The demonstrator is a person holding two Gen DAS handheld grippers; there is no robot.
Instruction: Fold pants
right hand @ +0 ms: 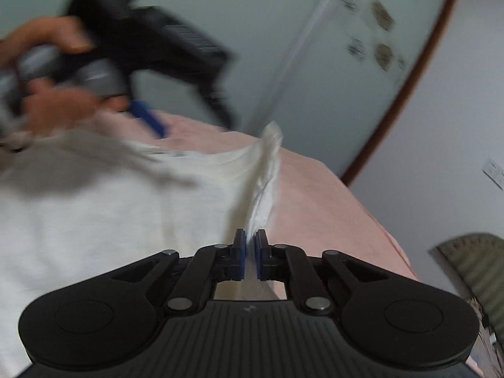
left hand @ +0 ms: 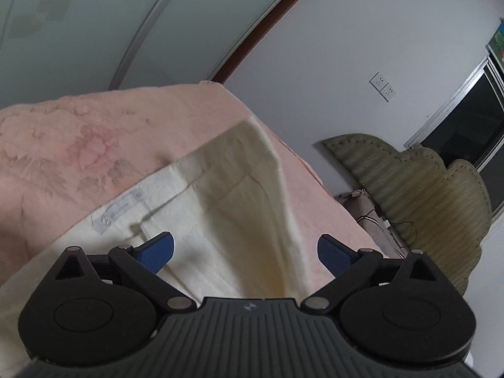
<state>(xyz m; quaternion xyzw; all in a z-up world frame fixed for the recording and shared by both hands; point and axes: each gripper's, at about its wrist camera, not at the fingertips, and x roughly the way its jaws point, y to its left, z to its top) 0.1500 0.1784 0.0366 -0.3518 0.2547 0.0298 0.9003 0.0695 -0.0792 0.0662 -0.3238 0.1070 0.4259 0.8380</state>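
Observation:
Cream-white pants (left hand: 226, 208) lie on a pink bedspread (left hand: 78, 145), waistband side up with a small label (left hand: 121, 212) showing. My left gripper (left hand: 245, 252) is open above the cloth, its blue pads wide apart and holding nothing. In the right wrist view my right gripper (right hand: 250, 253) is shut on a raised edge of the pants (right hand: 264, 182), which stands up as a ridge ahead of the jaws. The left gripper (right hand: 148, 119) shows there too, blurred, held by a hand (right hand: 53, 107) over the far end of the pants.
The pink bedspread (right hand: 330, 208) ends at a bed edge on the right. Beyond it stand a green padded headboard (left hand: 419, 195), cables on the floor (left hand: 390, 223), a white wall with sockets (left hand: 382, 86), and frosted glass panels (left hand: 94, 31) behind the bed.

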